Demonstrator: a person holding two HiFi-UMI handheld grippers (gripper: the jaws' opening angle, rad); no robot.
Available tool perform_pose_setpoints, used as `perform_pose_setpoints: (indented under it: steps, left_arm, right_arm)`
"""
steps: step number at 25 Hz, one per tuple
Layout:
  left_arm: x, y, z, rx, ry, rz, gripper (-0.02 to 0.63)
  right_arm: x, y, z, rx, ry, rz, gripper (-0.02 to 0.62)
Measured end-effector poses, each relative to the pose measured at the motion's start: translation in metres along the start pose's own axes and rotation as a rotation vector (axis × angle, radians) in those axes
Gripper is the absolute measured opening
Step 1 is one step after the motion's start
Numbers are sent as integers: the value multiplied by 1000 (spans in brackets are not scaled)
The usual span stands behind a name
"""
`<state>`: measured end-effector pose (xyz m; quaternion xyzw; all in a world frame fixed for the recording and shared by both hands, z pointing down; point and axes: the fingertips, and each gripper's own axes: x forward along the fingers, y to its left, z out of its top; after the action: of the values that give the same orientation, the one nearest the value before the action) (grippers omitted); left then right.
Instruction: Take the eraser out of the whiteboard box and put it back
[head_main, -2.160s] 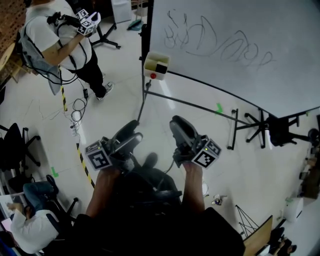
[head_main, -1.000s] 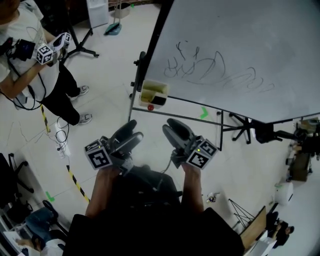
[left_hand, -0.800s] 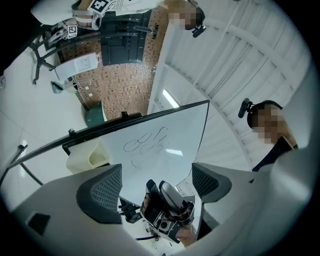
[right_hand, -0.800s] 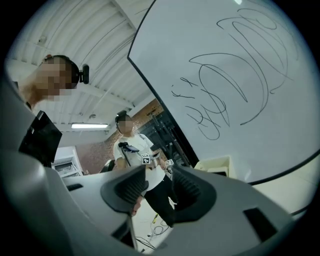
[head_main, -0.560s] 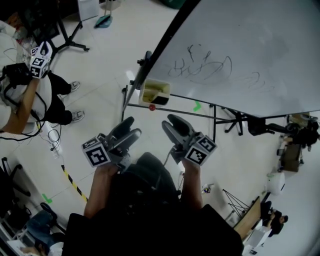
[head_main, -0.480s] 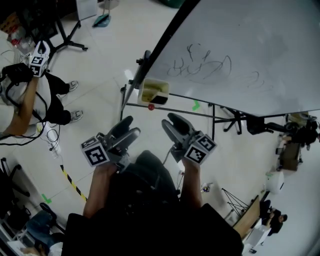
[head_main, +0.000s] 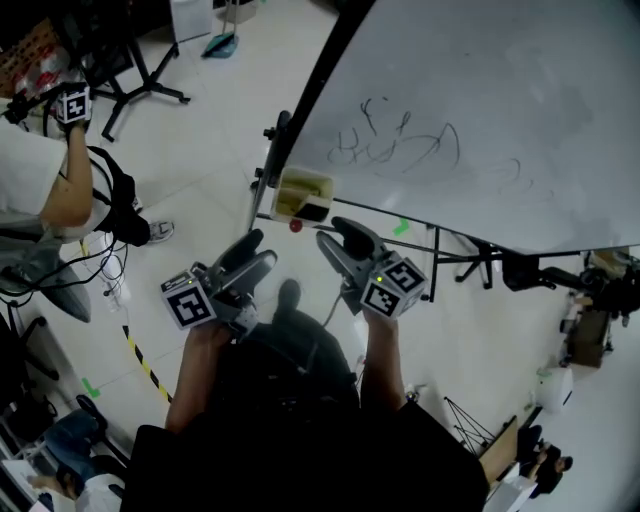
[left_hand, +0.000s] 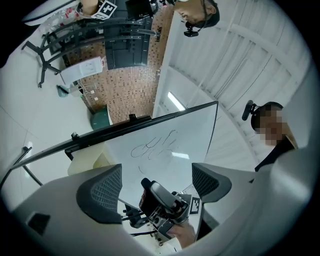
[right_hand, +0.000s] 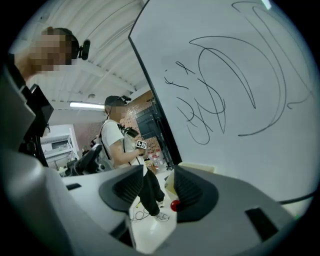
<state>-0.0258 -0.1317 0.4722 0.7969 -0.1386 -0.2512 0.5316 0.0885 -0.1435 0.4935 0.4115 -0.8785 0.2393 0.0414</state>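
Observation:
The cream whiteboard box (head_main: 300, 190) hangs at the scribbled whiteboard's (head_main: 500, 100) lower left corner, with the dark eraser (head_main: 316, 212) showing in it and a red knob (head_main: 295, 226) just below. My right gripper (head_main: 336, 238) is close below the box; its jaws have just been opening, and it is open with nothing between them. In the right gripper view the box (right_hand: 196, 167) and the knob (right_hand: 174, 205) lie just beyond the right gripper (right_hand: 160, 192). My left gripper (head_main: 254, 252) hovers open and empty to the lower left of the box, and through the left gripper (left_hand: 156, 177) I see the board (left_hand: 165, 150).
The whiteboard stands on a dark metal frame (head_main: 300, 110) with floor legs (head_main: 440, 245). Another person (head_main: 40, 190) holding grippers stands at the left, with cables (head_main: 110, 270) on the floor by yellow-black tape (head_main: 140, 355). Chairs and clutter lie at the right edge (head_main: 600, 290).
Both grippers have moved forward, nearer to the box. The right gripper's jaws have spread wider. The person at the left has shifted across the view.

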Motion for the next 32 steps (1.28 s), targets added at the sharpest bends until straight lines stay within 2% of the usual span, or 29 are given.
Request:
perform_pose_setpoints:
  steps: [10, 17, 22, 32]
  left_arm:
    - [20, 0, 0, 48, -72, 77, 428]
    - [22, 4, 0, 55, -97, 97, 428]
    - [21, 5, 8, 71, -108, 113, 428]
    - [21, 13, 12, 43, -113, 114, 428]
  right_arm:
    - [20, -48, -14, -197, 146, -22, 225]
    - [34, -59, -21, -260, 191, -22, 230]
    - [45, -64, -30, -371, 266, -48, 238]
    - [50, -64, -45, -593, 369, -87, 238]
